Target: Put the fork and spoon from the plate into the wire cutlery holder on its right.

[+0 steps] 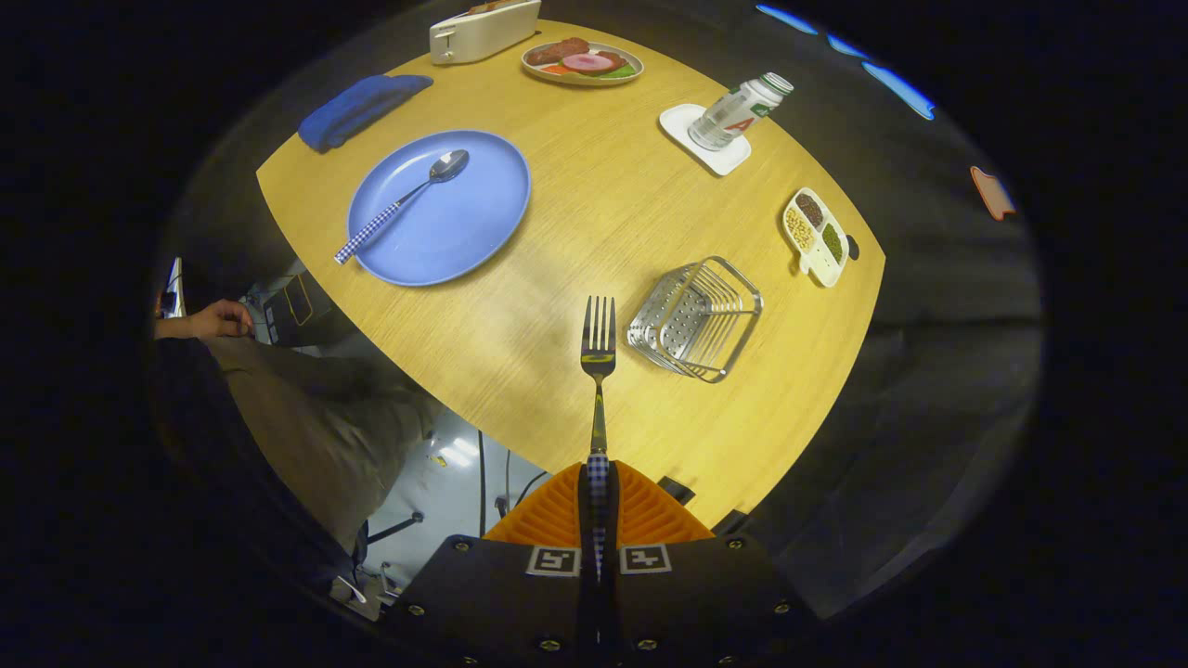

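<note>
My gripper [599, 482] is shut on the checked handle of a metal fork [599, 348], held high above the table with the tines pointing away from me. The wire cutlery holder [696, 318] stands on the wooden table just right of the fork's tines and is empty as far as I see. A blue plate [473, 223] lies further off to the left. On it rests a spoon [408, 199] with a checked handle, its bowl toward the far side and its handle end over the plate's near left rim.
A folded blue cloth [360, 109] and a white toaster [483, 31] sit beyond the plate. A food plate [583, 63], a bottle [740, 111] on a white coaster and a divided snack tray [817, 237] lie further right. A person's hand [218, 320] and leg are left of the table edge.
</note>
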`<state>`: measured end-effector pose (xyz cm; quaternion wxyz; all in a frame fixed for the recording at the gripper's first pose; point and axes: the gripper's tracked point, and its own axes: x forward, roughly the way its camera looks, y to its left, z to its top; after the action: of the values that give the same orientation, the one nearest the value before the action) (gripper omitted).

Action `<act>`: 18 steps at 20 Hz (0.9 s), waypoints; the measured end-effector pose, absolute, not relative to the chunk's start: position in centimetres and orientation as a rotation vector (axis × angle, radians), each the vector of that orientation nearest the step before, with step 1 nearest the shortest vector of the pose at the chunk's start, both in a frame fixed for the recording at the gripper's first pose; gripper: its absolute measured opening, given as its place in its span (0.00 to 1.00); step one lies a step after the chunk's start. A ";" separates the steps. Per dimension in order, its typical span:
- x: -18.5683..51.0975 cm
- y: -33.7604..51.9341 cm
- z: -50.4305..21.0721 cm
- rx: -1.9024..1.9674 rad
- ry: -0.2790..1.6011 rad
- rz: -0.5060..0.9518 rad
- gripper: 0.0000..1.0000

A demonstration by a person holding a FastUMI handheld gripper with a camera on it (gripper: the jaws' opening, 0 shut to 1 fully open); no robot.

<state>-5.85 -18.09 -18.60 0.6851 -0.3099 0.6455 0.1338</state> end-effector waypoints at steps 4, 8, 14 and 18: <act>-3.8 -21.3 -17.0 -0.714 1.494 0.250 0.01; -2.0 -23.0 -17.1 -0.732 1.544 0.232 0.01; 0.2 -23.0 -19.3 -0.723 1.628 0.244 0.01; 1.7 -23.1 -20.9 -0.719 1.677 0.240 0.01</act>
<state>1.67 -23.15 -20.90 0.6057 -0.3108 0.7251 0.1038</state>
